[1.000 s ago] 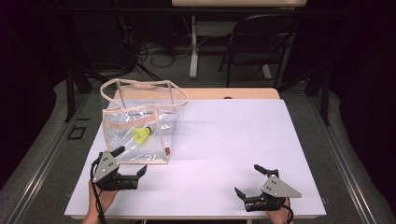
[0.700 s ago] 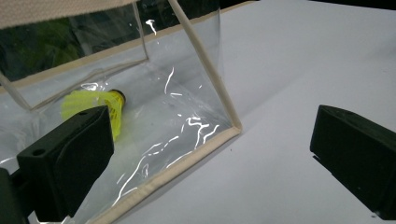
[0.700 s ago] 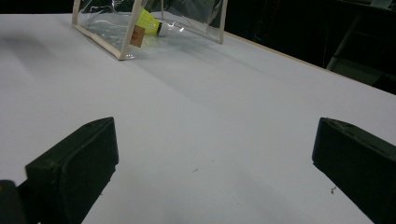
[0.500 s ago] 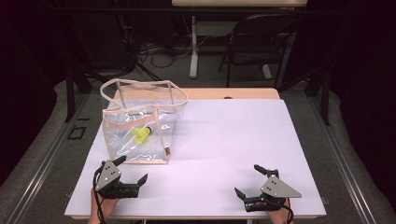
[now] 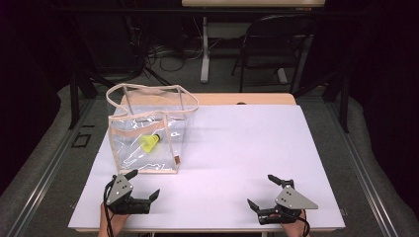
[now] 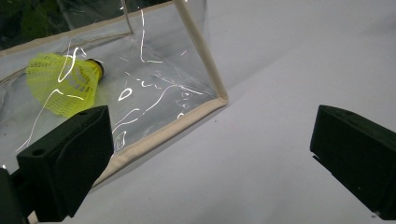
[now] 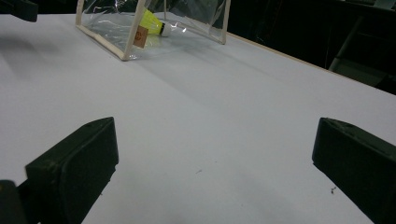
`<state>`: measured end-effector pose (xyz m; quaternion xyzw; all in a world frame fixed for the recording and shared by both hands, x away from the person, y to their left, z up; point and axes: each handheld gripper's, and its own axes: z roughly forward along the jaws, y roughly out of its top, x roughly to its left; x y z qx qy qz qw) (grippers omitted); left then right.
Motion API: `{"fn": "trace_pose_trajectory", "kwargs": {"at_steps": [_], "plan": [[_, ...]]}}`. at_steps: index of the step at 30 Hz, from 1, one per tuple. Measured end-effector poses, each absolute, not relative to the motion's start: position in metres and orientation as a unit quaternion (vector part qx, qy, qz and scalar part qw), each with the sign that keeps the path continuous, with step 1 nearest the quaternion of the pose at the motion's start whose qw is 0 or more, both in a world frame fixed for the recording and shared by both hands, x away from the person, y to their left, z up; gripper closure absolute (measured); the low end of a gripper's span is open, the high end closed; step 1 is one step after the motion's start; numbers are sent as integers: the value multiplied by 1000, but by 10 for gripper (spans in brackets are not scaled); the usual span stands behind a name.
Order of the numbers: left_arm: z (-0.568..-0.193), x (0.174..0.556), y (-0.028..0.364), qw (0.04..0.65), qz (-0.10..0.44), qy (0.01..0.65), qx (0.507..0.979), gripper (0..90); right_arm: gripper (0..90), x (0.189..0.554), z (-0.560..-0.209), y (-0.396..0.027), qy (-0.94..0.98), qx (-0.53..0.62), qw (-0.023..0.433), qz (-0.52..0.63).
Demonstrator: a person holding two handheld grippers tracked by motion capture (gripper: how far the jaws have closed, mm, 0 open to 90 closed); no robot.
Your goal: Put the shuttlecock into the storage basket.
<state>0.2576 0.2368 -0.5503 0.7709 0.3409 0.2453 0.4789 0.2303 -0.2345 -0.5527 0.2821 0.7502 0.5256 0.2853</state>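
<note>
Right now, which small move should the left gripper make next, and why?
Probably ease the left gripper forward to the clear bag's near rim: its jaws stand open and hold nothing, and the yellow shuttlecock lies inside the bag.

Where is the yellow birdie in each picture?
High view: the yellow shuttlecock lies inside the clear bag, left of the middle of the table.
Left gripper view: shuttlecock at upper left, behind the bag's clear wall, above the left jaw.
Right gripper view: shuttlecock at the top, left of centre, inside the bag.
Shared landmark: the bag's beige trim.
</note>
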Motion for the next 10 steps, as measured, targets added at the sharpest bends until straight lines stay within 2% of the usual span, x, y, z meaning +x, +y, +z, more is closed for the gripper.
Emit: {"fn": "trace_pose_trajectory", "kwargs": {"at_steps": [10], "plan": [[-550,257,238,478,251,335,772,0,0,231,-553,-234,753,279,287,523]]}}
